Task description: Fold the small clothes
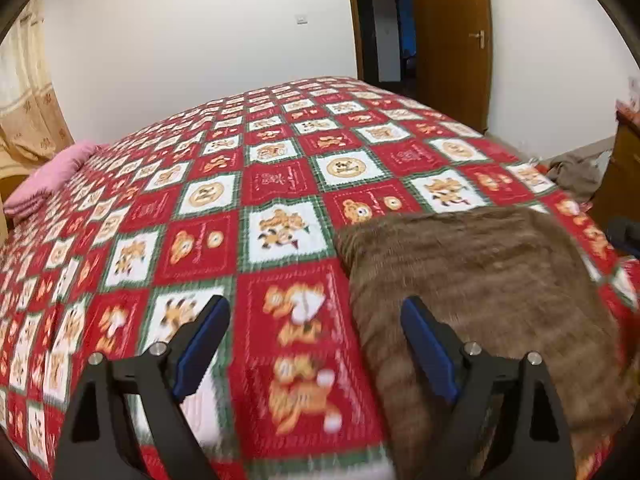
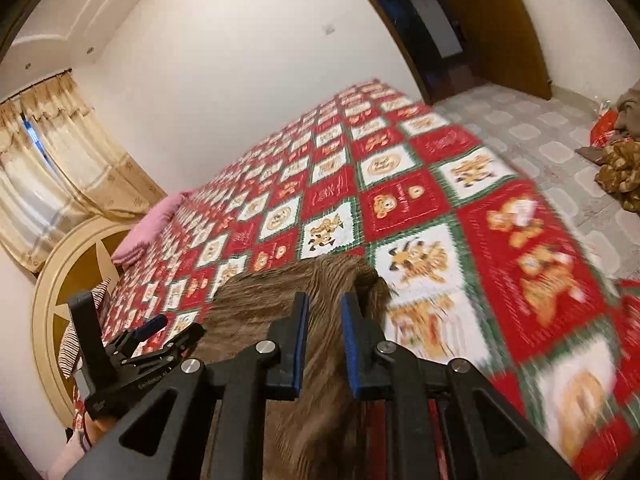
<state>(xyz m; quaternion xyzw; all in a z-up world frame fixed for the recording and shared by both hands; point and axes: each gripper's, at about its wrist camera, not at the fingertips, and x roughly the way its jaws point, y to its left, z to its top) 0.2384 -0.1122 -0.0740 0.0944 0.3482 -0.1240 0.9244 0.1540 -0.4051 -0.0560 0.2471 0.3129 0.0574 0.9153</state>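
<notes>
Fur garment (image 1: pixel 480 280) lay on the bed (image 1: pixel 280 184) near its front edge, partly flattened. My right tool (image 2: pixel 325 308) was nearly closed, its blue pads narrow around a raised fold of the brown pile, and it looked pinched, though blur made contact hard to confirm. My left tool (image 1: pixel 316 312) stood wide and held nothing, one finger (image 1: pixel 424 336) over the fur's left edge, the other over the bedspread. To fold well, I judged I should grip the matching left corner, lift both sides evenly, and carry them across so the edges met without bunching.
</notes>
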